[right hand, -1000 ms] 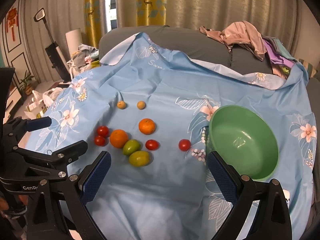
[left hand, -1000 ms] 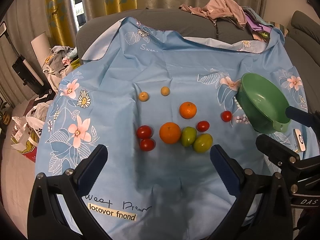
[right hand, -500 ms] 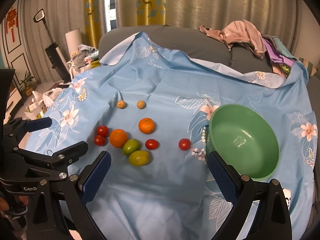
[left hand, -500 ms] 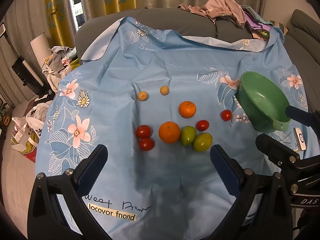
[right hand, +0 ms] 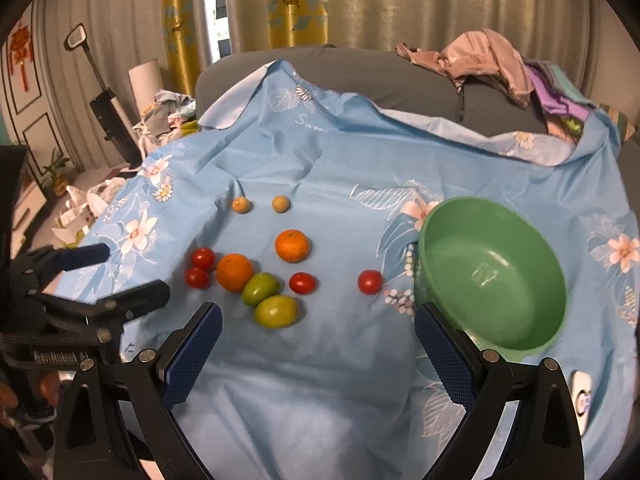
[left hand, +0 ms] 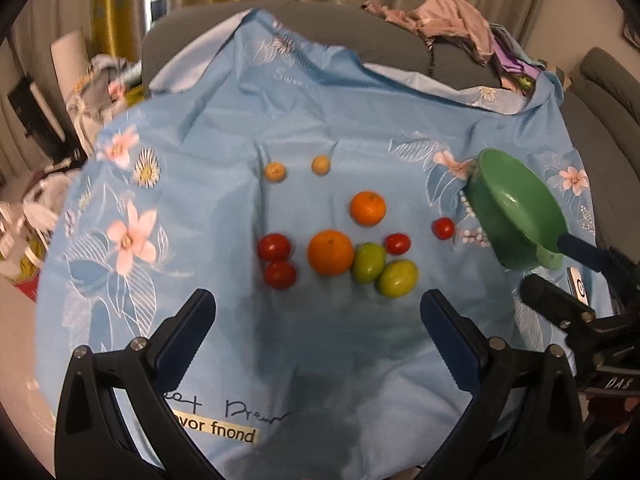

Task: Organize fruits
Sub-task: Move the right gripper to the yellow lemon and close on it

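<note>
surface: blue floral cloth [right hand: 320, 160] draped over grey sofa [right hand: 320, 64], curtains [right hand: 360, 0] behind | bowl [right hand: 492, 272]: green, nothing inside, right on cloth | fruits [right hand: 256, 276]: loose mid-cloth, left of bowl | left gripper [left hand: 318, 308]: jaws spread, holding nothing | right gripper [right hand: 318, 322]: jaws spread, holding nothing

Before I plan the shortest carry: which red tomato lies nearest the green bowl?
The lone red tomato, apart from the cluster, just left of the green bowl; the other three sit farther left.

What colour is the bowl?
Green, plain inside; the bowl shows best in the right wrist view.
</note>
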`<move>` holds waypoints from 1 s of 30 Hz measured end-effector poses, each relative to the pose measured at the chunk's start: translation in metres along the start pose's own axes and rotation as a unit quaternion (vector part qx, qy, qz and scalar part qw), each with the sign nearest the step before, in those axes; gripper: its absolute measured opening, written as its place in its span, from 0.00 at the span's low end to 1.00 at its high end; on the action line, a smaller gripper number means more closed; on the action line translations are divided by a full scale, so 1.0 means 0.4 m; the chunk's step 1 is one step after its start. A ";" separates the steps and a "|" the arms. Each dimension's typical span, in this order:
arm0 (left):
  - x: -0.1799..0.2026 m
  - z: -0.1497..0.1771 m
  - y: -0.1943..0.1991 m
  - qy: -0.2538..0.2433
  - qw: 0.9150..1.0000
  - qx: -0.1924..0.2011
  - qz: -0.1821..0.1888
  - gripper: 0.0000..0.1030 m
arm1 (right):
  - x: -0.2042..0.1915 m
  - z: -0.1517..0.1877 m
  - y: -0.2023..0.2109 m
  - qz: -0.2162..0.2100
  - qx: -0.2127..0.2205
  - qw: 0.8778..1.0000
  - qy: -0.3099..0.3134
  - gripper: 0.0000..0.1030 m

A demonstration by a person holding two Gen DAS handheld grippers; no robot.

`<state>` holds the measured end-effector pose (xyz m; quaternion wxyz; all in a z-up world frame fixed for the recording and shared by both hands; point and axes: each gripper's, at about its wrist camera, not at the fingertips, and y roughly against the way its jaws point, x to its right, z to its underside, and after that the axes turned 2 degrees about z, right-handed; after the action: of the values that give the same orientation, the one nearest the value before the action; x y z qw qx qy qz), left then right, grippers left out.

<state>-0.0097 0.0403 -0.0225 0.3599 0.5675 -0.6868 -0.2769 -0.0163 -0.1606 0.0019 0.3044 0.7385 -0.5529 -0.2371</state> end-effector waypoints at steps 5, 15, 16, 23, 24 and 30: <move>-0.046 0.037 -0.033 0.005 1.000 -0.022 0.021 0.99 | 0.038 0.047 -0.052 -0.038 -0.028 0.998 -0.030 0.95; -0.049 0.065 -0.064 -0.023 0.998 -0.016 0.053 0.92 | 0.048 0.081 -0.128 -0.085 -0.053 0.994 -0.043 0.88; -0.044 0.060 -0.065 -0.027 0.998 -0.013 0.057 0.90 | 0.045 0.078 -0.132 -0.090 -0.052 0.994 -0.041 0.86; -0.012 0.037 -0.103 -0.051 0.996 -0.012 0.072 0.78 | 0.046 0.053 -0.162 -0.104 -0.048 0.993 -0.037 0.83; -0.011 0.034 -0.108 -0.053 0.996 -0.014 0.076 0.77 | 0.045 0.051 -0.168 -0.102 -0.051 0.993 -0.034 0.82; -0.021 0.018 -0.131 -0.042 0.994 -0.018 0.101 0.73 | 0.043 0.050 -0.205 -0.093 -0.074 0.993 -0.018 0.72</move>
<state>0.0155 0.0377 -0.0696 0.3669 0.4771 -0.7498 -0.2749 0.0299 -0.1642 -0.0708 0.3244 0.7579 -0.4680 -0.3183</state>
